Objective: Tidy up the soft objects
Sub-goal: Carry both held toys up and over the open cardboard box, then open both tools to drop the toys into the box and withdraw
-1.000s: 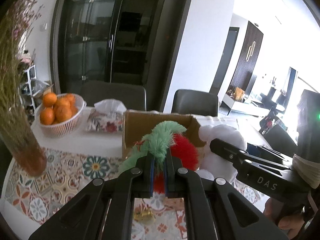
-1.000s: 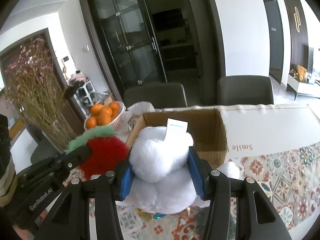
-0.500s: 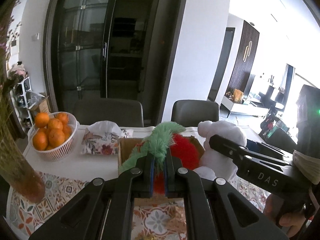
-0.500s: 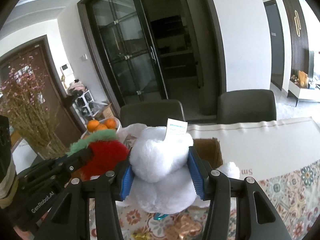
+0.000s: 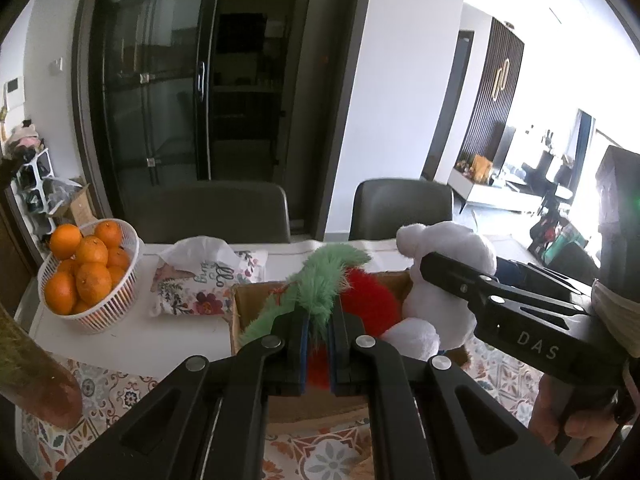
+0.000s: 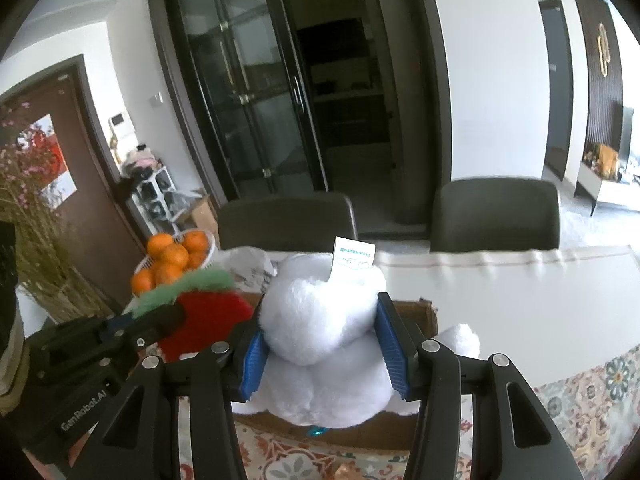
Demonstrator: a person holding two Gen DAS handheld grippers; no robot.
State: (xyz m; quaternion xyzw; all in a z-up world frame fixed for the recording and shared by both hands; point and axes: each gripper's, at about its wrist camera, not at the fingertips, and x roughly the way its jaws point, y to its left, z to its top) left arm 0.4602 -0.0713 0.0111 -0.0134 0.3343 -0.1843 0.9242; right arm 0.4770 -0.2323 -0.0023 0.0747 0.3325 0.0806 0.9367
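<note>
Left to right across the table. Far left of both tongs, a white basket [image 5: 90, 312] holds a heap of oranges [image 5: 86, 264], and just right of it lies a floral tissue pack [image 5: 200, 280] with tissue pulled up.

The left gripper [image 5: 318, 344] is clamped tight on the green fringe of a red and green plush toy [image 5: 360, 296]; the toy's red body hangs just ahead of the fingertips. To its right, the right gripper [image 6: 320, 348] is closed on a white plush toy [image 6: 324, 320], blue pads [image 6: 252, 360] pressed into both flanks and a paper label standing up at the toy's far side.

Change over the last second: both tongs have travelled together, level, toward the cardboard box [image 5: 256, 300]. A second ago the box stood ahead of the toys with its whole mouth showing; now both toys hang above its mouth, the near wall lying under the fingers and the far rim [image 6: 416, 312] just beyond the white toy. Neither grip has altered.

Reading for the task: the carry appears nearly complete, and lowering and release into the box is probably what remains.

Container contents: basket, oranges. Box, interior mostly hidden behind the toys; no contents can be made out.
</note>
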